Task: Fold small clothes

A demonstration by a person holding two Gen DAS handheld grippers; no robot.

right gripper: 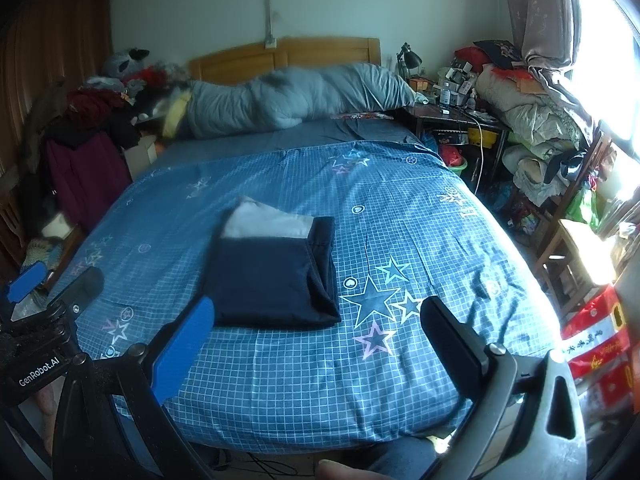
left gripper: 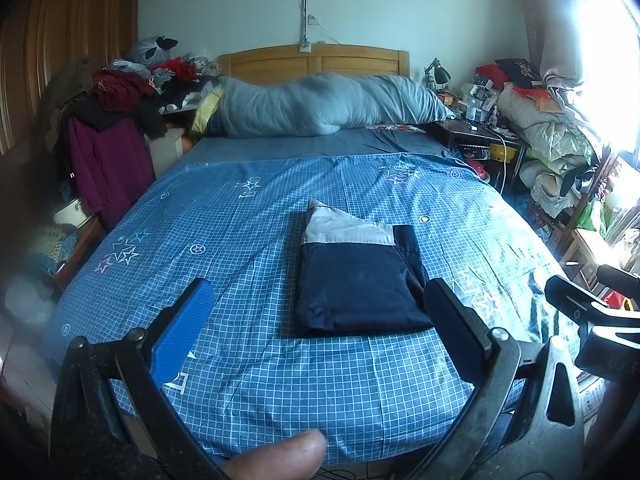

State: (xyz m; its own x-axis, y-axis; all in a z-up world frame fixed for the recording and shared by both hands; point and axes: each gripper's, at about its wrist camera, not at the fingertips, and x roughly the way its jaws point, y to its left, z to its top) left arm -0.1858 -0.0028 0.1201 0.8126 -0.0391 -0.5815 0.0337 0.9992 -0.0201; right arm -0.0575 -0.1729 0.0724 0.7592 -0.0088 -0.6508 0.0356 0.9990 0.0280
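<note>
Left hand-held gripper (left gripper: 320, 304) wide open, empty; right hand-held gripper (right gripper: 318, 320) likewise, above folded navy shorts (right gripper: 272, 280)

"GenRobot.AI" is printed in white on the black body of the left gripper (right gripper: 52, 284), seen at the left edge of the right wrist view. Chinese characters are printed on a red and white package (right gripper: 596, 344) beside the bed; they cannot be read. No other text can be read.
</note>
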